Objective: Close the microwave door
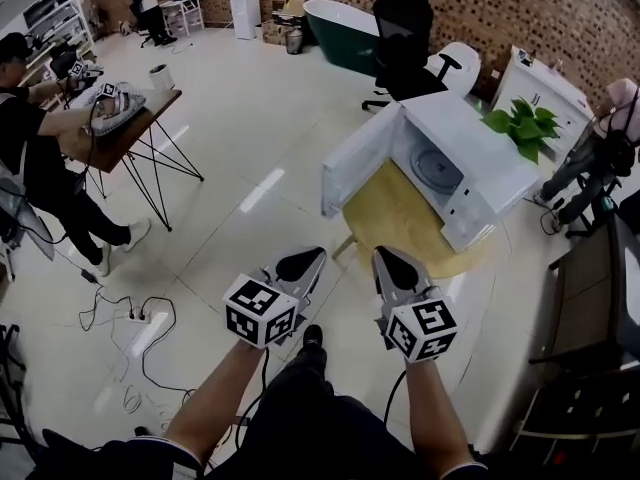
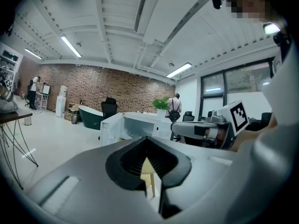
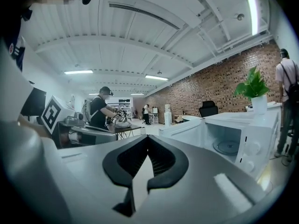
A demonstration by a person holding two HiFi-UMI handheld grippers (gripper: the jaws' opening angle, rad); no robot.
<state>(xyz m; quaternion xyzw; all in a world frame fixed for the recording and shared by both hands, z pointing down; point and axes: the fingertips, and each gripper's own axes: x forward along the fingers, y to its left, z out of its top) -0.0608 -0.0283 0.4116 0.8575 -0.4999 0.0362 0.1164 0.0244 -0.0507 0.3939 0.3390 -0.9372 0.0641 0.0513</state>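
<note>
The left hand-held gripper (image 1: pixel 301 264) and the right hand-held gripper (image 1: pixel 391 260) are nearest, side by side at the bottom of the head view and held out on the person's forearms. Each carries its marker cube at the rear. In the left gripper view and the right gripper view alike, the jaws stand pressed together at their tips with nothing between them. Both point toward the near edge of the counter and touch nothing.

Beyond them spreads the pale glossy floor (image 1: pixel 240 118). On it stands the round wooden counter (image 1: pixel 395 218), just ahead of the right hand-held gripper. The white microwave (image 1: pixel 480 168) sits along the counter's far right edge, its cavity facing the person. Its door (image 1: pixel 358 164) is swung wide open, standing out past the counter's far left edge. The near half of the counter top is bare wood.

Behind the microwave, by the brick wall, are a dark green tub (image 1: pixel 345 33) and a black office chair (image 1: pixel 403 43). Inside the cavity a round glass plate (image 1: pixel 437 168) lies flat on the bottom. A leafy green plant (image 1: pixel 525 123) stands just past the microwave's far right corner
</note>
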